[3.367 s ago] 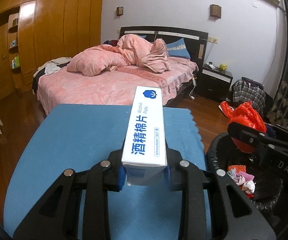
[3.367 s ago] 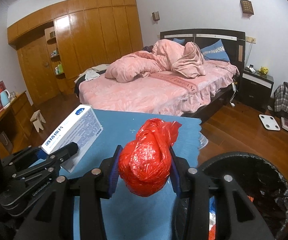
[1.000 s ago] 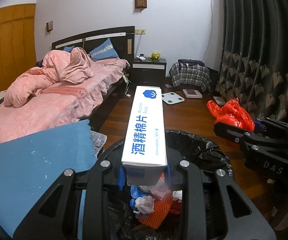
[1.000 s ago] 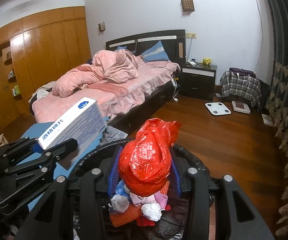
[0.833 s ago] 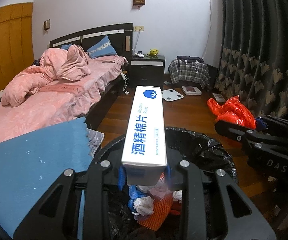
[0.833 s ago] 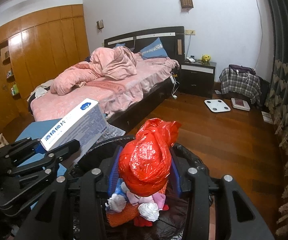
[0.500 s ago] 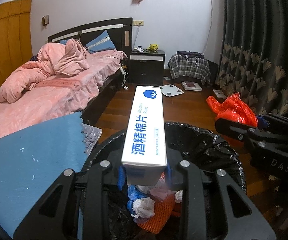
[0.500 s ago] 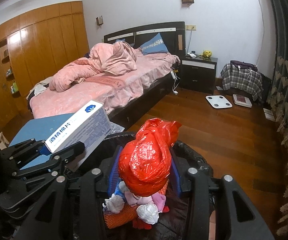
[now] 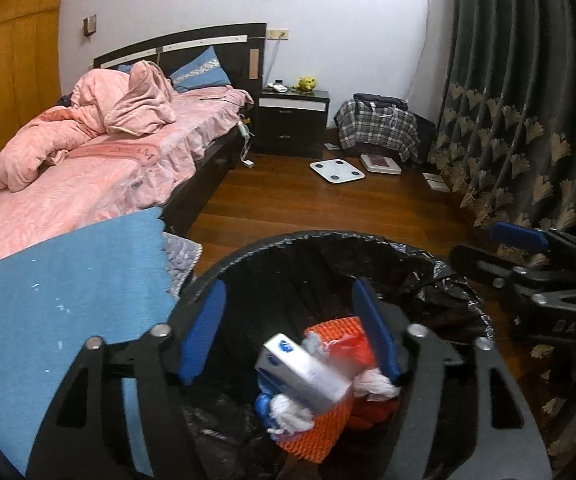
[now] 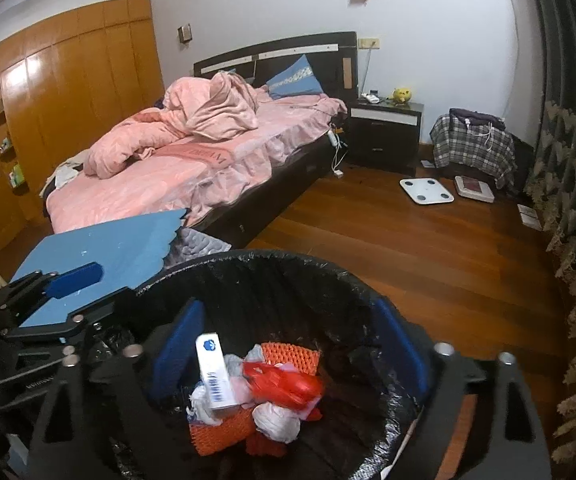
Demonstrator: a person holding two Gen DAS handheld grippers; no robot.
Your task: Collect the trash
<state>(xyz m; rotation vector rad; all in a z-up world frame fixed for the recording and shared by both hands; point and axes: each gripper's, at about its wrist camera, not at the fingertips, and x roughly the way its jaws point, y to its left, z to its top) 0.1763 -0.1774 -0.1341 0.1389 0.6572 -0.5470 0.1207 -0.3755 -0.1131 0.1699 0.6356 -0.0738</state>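
Both my claws hang over the black-lined bin (image 10: 328, 276), jaws opening, nothing between the pads of either: left claw (image 9: 288, 328) spread with only bin contents seen through the gap, right claw (image 10: 292, 344) likewise wide. The white-and-blue box (image 10: 213, 372) lies tilted on top of the heap inside the bin; in the left view it looks blurred (image 9: 302, 372), so it may not have settled. I judge it light, stiff cardboard, best pinched across its narrow faces near the middle; it would crush under a hard squeeze. The red plastic bag (image 10: 288, 384) sits just beside the box, touching it. Soft, crinkly, slippery film; take it by the bunched body, not a loose fold. Below them: orange netting (image 10: 288, 354), white wads (image 10: 275, 420), something blue I cannot identify. The bin is partly full, with room left. The blue mat (image 9: 67, 292) beside the bin shows only small pale flecks.
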